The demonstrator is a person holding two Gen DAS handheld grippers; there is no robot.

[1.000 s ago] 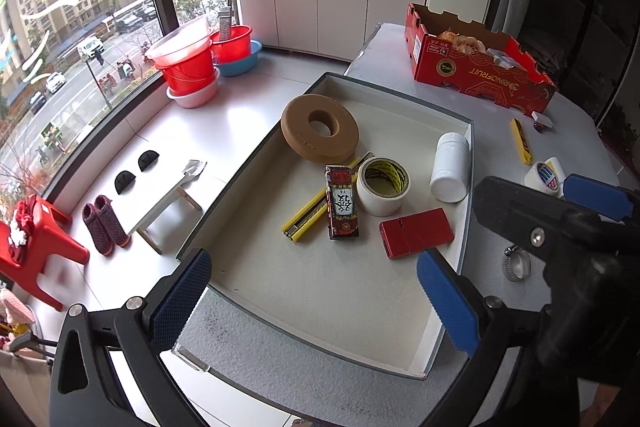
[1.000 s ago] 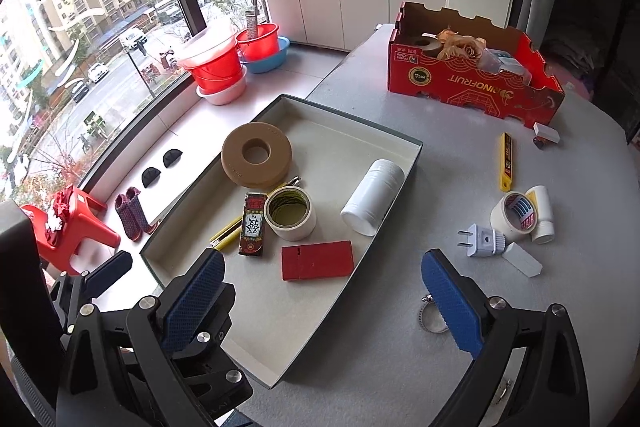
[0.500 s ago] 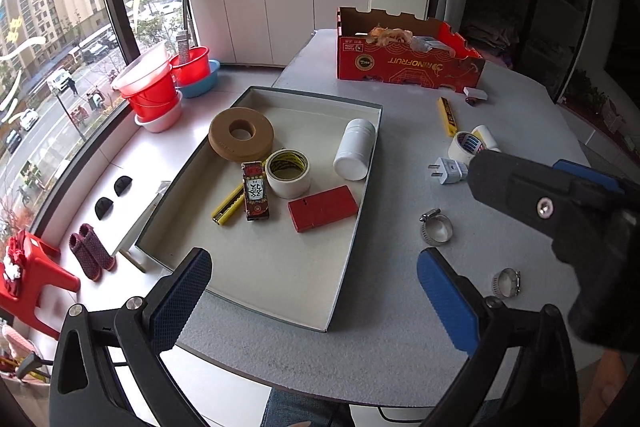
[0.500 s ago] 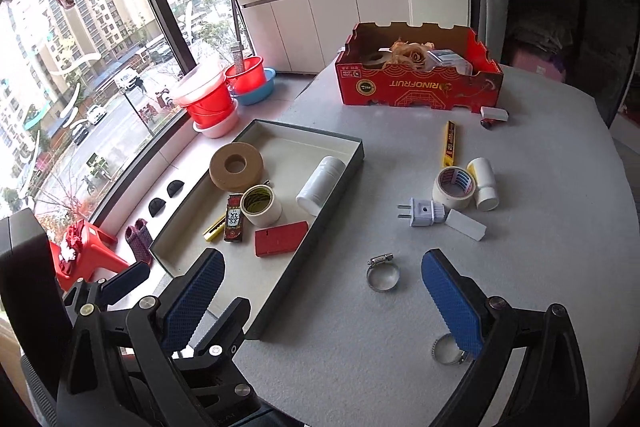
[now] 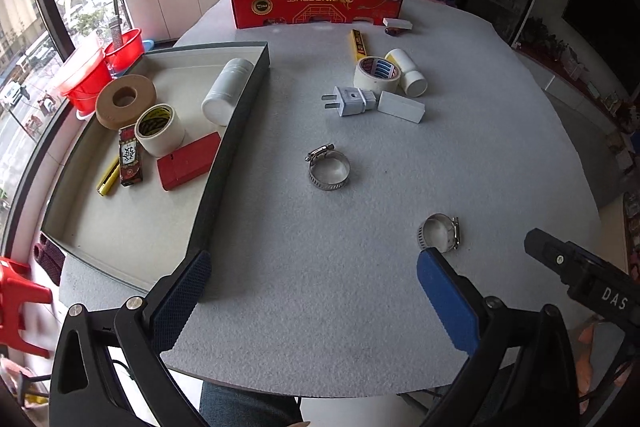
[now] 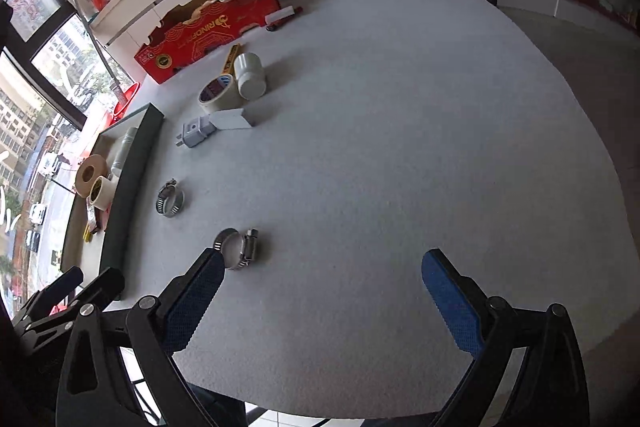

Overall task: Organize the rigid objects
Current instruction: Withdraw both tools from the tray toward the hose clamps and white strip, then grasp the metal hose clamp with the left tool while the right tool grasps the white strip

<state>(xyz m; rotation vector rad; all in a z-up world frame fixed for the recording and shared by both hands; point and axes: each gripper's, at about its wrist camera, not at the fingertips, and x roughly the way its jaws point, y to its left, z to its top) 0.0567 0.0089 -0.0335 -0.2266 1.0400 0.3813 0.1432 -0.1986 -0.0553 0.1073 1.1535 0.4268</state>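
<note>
1 hose clamp (image 6: 236, 248) beside right hand-held gripper (image 6: 320, 291)

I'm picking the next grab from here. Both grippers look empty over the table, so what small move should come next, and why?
Probably swing the right gripper a little left and down to straddle the nearer hose clamp. It stands open and empty, and that clamp lies loose on the table just past its left fingertip, outside the tray.
</note>
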